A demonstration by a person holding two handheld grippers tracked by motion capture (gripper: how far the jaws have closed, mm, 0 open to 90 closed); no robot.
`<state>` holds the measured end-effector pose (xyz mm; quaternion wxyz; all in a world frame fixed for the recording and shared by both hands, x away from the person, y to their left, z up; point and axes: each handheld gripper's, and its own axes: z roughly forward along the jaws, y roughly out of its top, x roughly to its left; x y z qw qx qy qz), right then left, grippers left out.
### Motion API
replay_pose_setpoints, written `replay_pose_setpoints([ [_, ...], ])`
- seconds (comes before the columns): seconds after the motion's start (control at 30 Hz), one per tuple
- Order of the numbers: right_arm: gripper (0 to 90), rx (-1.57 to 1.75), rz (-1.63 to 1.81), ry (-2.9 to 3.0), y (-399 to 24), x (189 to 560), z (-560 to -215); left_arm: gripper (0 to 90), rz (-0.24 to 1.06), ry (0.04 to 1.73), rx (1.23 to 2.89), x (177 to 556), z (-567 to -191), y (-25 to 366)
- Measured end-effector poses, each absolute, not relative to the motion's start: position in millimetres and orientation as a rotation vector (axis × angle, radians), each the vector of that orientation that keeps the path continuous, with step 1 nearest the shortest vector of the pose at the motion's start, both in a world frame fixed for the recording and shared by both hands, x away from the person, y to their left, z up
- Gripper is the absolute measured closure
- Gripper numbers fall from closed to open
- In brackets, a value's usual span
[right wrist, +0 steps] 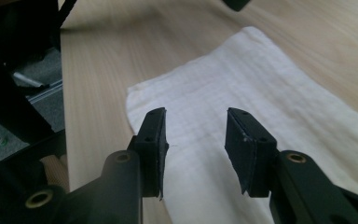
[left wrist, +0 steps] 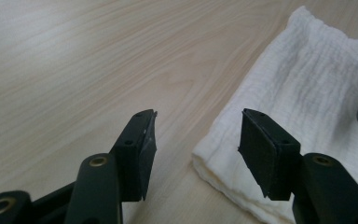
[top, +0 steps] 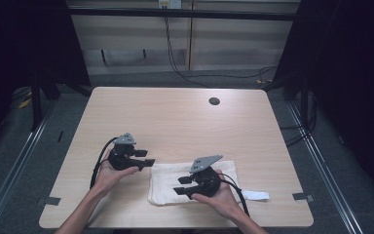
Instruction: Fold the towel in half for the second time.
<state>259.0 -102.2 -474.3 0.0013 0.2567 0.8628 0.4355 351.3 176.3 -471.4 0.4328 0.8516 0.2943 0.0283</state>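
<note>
A folded white cloth [top: 168, 183] lies flat on the wooden table [top: 175, 117] near its front edge. My left gripper [top: 150, 163] hovers at the cloth's far left corner, jaws open and empty. In the left gripper view the cloth [left wrist: 307, 93] has its corner between and just beyond the open left gripper [left wrist: 196, 140]. My right gripper [top: 180, 185] is above the cloth's middle, pointing left, jaws open. In the right gripper view the cloth [right wrist: 242, 93] spreads under the open right gripper [right wrist: 195, 140], nothing held.
A white paper label [top: 257, 195] pokes out from under the cloth at its right. A dark round cable hole [top: 214, 101] sits in the table's far right part. Black cables [top: 100, 163] trail from the grippers. Dark floor and metal rails surround the table.
</note>
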Motion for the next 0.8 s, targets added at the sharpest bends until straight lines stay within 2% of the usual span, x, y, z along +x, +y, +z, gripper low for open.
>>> replay_pose_setpoints([
  [0.1, 59.0, 0.777, 1.384, 2.729, -89, 257, -474, 48.7, 0.076, 0.728, 2.107, 356, -467, 170],
  [0.33, 59.5, 0.706, 1.411, 2.767, -61, 258, -473, 48.0, 0.072, 0.726, 2.132, 364, -474, 158],
  [0.8, 62.0, 0.589, 1.330, 2.848, -19, 251, -490, 45.7, 0.075, 0.764, 2.122, 367, -480, 166],
])
